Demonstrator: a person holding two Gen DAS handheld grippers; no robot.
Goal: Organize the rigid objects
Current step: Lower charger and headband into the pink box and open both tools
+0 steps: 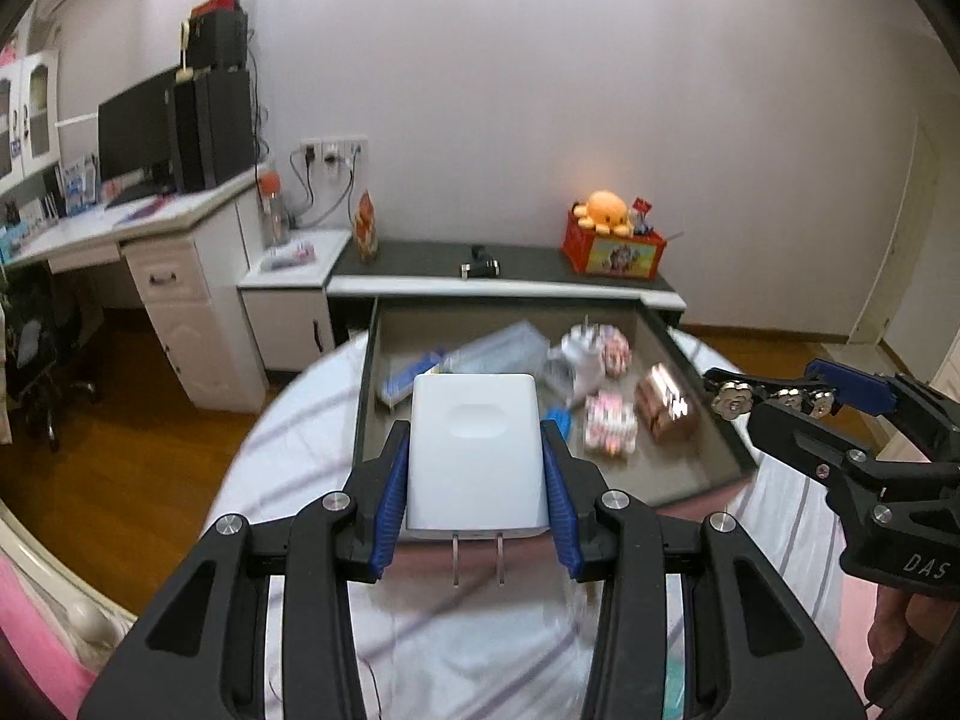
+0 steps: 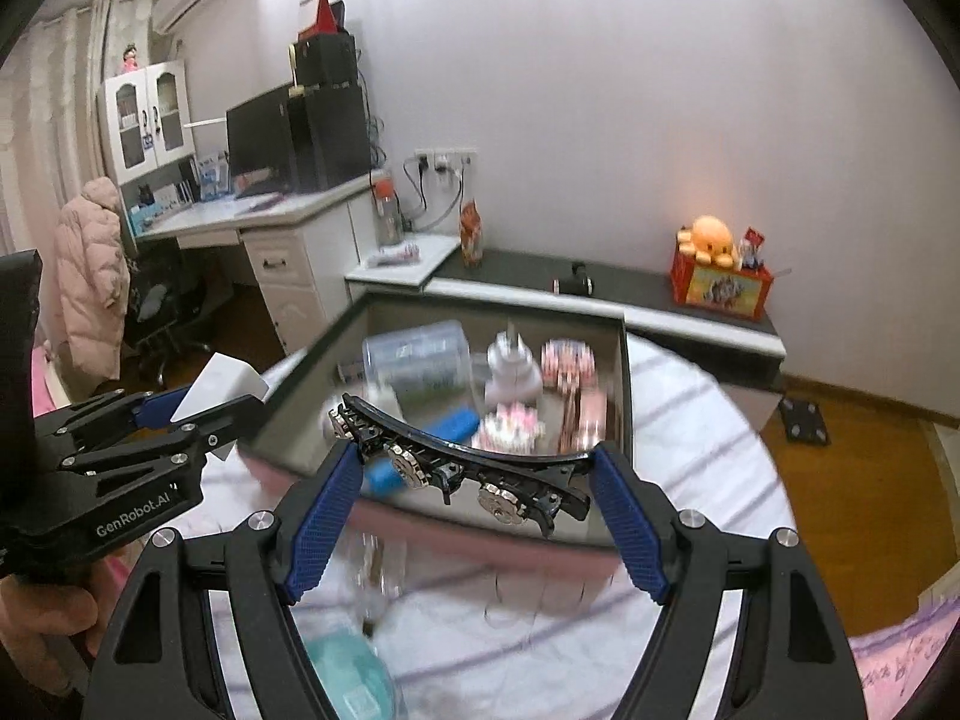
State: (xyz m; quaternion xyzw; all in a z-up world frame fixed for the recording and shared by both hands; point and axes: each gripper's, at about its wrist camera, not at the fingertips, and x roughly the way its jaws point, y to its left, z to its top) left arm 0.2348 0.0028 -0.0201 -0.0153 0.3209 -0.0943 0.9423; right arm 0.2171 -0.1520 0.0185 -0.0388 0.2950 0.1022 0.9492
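The white charger (image 1: 477, 450) is clamped between the blue pads of the left gripper (image 1: 477, 468), with its two metal prongs pointed back toward the camera. It is held above the near edge of the open drawer (image 1: 702, 462), over the striped bed sheet (image 1: 288, 456). The black hair clip (image 2: 456, 462), studded with round metal ornaments, is held endwise between the pads of the right gripper (image 2: 474, 498), to the right of the charger and likewise above the drawer's near edge. Inside the drawer, a clear plastic jar (image 2: 417, 354), a blue item (image 2: 456, 423), pink-patterned packets (image 1: 609, 423) and a copper-coloured box (image 1: 663, 408) are seen, blurred. Beyond the drawer, a red box (image 1: 612, 252) with an orange plush octopus (image 1: 603, 210) on it is located on the far right of the dark cabinet top (image 1: 420, 258).
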